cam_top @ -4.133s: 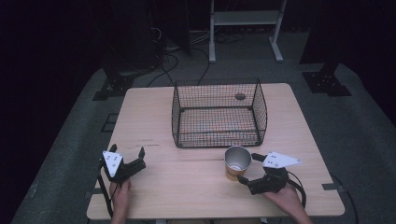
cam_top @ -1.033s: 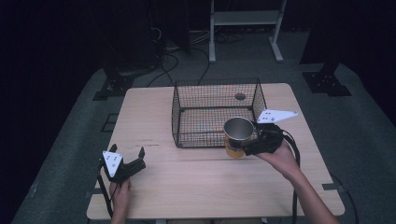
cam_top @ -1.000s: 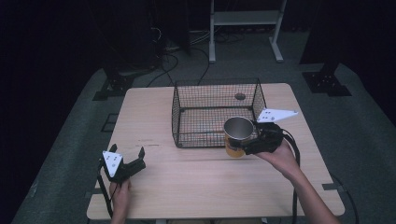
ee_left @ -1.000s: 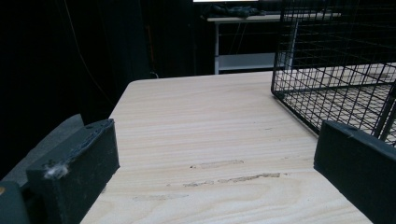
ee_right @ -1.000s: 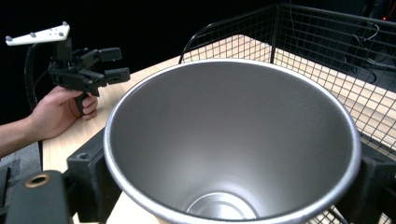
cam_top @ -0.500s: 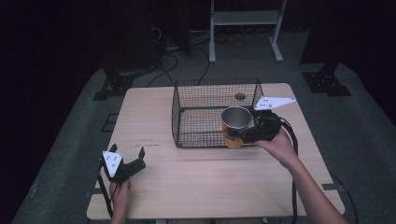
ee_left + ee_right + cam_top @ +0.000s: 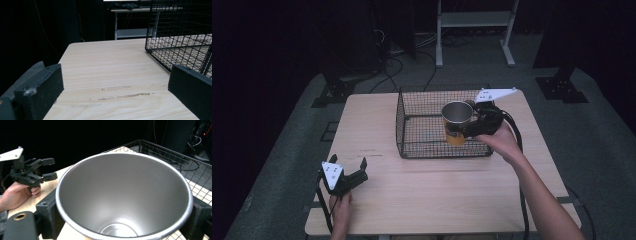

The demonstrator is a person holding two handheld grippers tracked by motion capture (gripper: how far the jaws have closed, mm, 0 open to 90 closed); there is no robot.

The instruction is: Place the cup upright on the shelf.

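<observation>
Steel cup (image 7: 456, 122), round, matte inside, yellow-and-black wrap with print too small to read, is clamped in the right tongs (image 7: 471, 126) above the black wire basket (image 7: 422, 135). Left tongs (image 7: 353, 175) rest spread wide, holding nothing, on the pale wood-grain counter (image 7: 437, 185).

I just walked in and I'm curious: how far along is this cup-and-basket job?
Roughly midway, by the look of it. Done: the cup is picked up, clamped in the right hand-held gripper. In hand: it hangs upright above the wire basket, not yet set down. Left, probably: lowering it in and letting go. The left hand-held gripper rests open near the table's front corner, holding nothing.
</observation>
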